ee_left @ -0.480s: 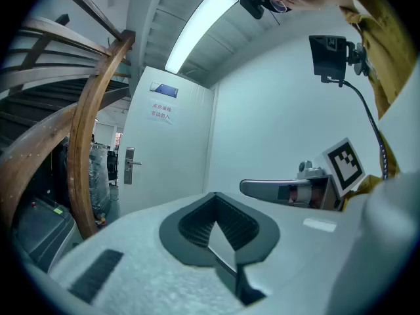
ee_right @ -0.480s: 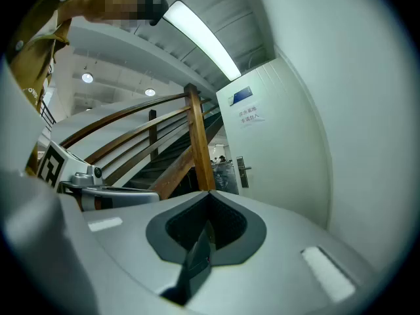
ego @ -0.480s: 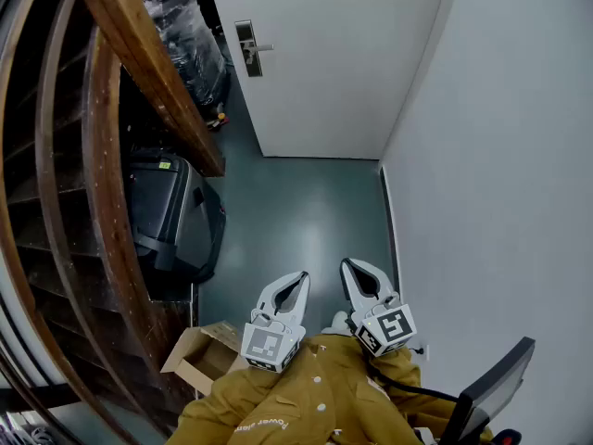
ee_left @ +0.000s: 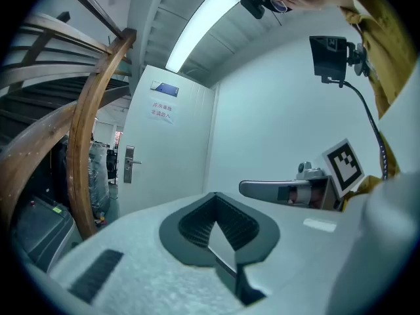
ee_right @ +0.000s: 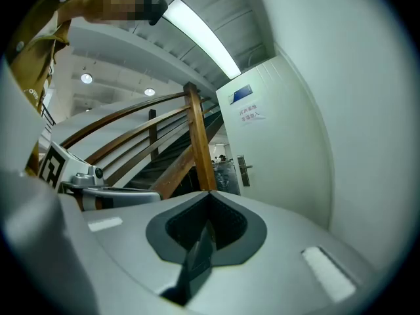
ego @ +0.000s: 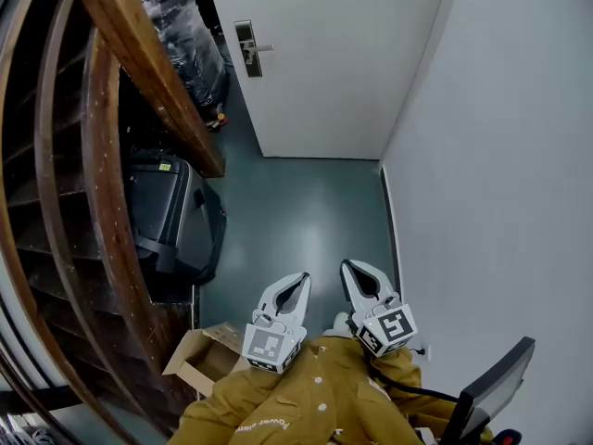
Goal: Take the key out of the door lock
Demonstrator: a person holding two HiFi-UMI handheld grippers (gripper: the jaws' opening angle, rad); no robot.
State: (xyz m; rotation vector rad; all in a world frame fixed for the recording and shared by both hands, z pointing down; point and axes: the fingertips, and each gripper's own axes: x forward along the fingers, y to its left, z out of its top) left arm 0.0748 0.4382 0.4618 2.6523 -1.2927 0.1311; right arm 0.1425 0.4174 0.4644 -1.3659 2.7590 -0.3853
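The white door [ego: 334, 54] stands far ahead at the end of the hallway, with a metal lock plate [ego: 246, 49] and lever handle [ego: 263, 48] at its left edge. A key is too small to make out there. Both grippers are held low and close to the body, several steps from the door. My left gripper [ego: 303, 277] is shut and holds nothing. Beside it, my right gripper [ego: 346, 266] is also shut and empty. The lock plate [ee_left: 128, 164] shows small in the left gripper view, and the lock plate [ee_right: 243, 170] shows again in the right gripper view.
A curved wooden stair rail [ego: 153, 72] runs along the left. Under it sit a black machine [ego: 171, 216] and an open cardboard box [ego: 206, 357]. Plastic-wrapped goods [ego: 190, 49] stand by the doorway. A white wall [ego: 500, 174] closes the right side; grey floor [ego: 306, 221] leads to the door.
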